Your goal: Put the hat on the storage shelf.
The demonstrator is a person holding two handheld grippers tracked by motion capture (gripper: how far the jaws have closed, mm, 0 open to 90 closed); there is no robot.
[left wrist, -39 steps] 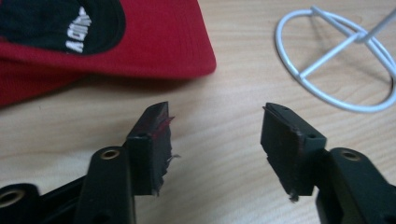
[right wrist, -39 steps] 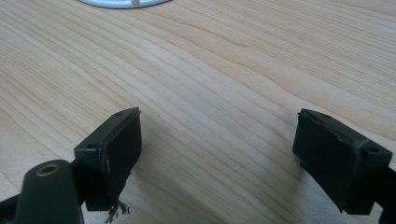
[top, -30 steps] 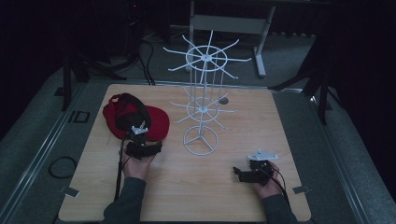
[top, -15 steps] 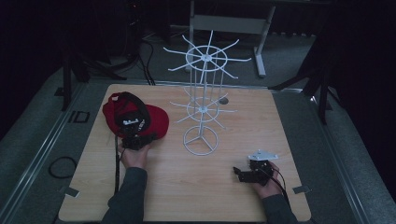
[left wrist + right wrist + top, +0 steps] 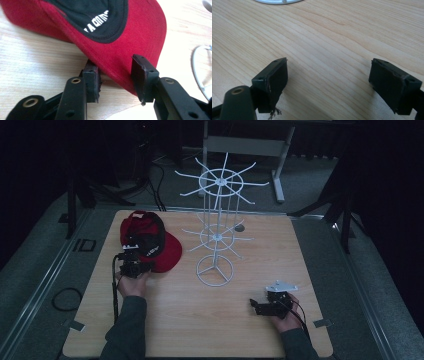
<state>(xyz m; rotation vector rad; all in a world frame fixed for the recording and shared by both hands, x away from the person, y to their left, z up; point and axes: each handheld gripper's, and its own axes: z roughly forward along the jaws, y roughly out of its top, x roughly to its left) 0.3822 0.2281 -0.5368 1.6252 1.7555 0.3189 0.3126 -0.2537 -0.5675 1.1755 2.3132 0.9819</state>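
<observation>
A red cap (image 5: pixel 169 251) with a black front panel and white lettering lies at the table's left rear. In the left gripper view its red brim (image 5: pixel 135 32) reaches down between my jaws. My left gripper (image 5: pixel 134 266) sits at the brim's near edge; seen up close, the left gripper (image 5: pixel 117 80) is open, one jaw tucked beneath the brim edge and the other on top of it. My right gripper (image 5: pixel 262 307) rests near the front right of the table. In its own view the right gripper (image 5: pixel 328 85) stands wide open over bare wood.
A white wire display rack (image 5: pixel 216 237) with two tiers of hooks stands mid-table on a ring base (image 5: pixel 214 270), just right of the cap. The base's rim also shows as the ring (image 5: pixel 200 72) and the ring (image 5: pixel 277 1). The wooden table (image 5: pixel 200 325) has dark surroundings and cables behind.
My left gripper has moved forward from the table to the cap's brim, with its jaws now astride the brim edge. The right gripper has stayed put.
</observation>
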